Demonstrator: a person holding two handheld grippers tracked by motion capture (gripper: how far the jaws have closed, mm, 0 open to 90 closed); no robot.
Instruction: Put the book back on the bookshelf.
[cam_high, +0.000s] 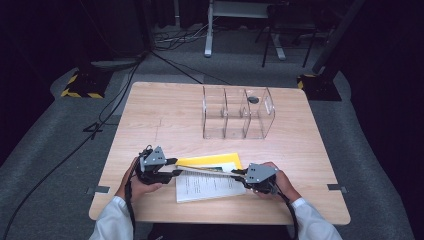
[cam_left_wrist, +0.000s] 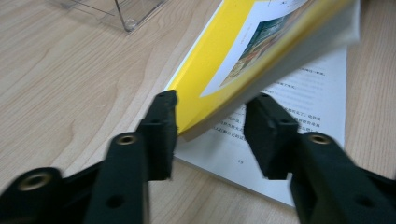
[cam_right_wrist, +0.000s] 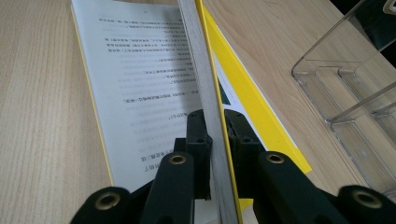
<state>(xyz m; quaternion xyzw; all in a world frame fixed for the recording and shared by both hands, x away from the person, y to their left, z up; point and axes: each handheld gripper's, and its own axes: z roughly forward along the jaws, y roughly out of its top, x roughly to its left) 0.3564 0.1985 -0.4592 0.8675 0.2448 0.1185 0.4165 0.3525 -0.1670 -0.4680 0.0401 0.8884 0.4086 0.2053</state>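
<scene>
A yellow-covered book lies open near the table's front edge, printed page up. Its front cover with a sheaf of pages is lifted off the rest and seen edge-on. My right gripper is shut on that lifted sheaf at the book's right side. My left gripper is at the book's left side. Its jaws stand apart, with the corner of the raised yellow cover between them and a gap to the right pad.
A clear plastic organizer with three compartments stands on the wooden table behind the book; a small dark round thing shows in its right part. Cables and stand bases lie on the floor beyond the table.
</scene>
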